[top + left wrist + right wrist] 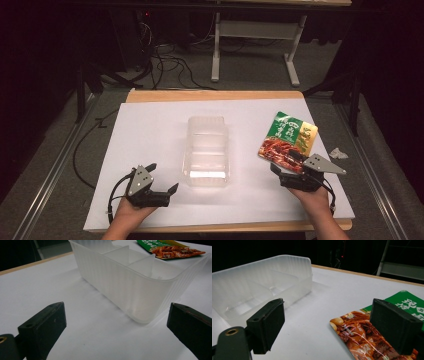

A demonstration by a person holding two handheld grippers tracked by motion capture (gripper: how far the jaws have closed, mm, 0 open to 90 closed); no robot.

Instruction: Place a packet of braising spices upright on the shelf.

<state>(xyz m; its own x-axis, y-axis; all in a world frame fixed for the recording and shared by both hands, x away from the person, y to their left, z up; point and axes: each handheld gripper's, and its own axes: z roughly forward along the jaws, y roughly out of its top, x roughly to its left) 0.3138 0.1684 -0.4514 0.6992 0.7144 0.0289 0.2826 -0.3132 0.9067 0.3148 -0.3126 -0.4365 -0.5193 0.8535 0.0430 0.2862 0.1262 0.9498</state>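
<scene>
a person sat at a white table (150,130) with a two-jaw gripper in each hand. a clear plastic container (206,150), ribbed along its walls and split by dividers into compartments, stood at the middle of the table with nothing seen inside it. the left gripper (162,178) rested low at the near left, well apart from the container, its jaws spread wide and holding nothing; in the left gripper view the container (130,277) stood ahead between the two black jaws, untouched. a green and red snack packet (288,140), printed with a picture of glazed brown food, lay flat on the table to the right of the container. the right gripper (286,162) sat at the packet's near edge with its jaws apart; in the right gripper view one jaw stood over the packet (362,337) and the other beside it, over bare table, and whether either touched the packet could not be told. a scrap of crumpled paper (338,153) lay past the table's right edge.
</scene>
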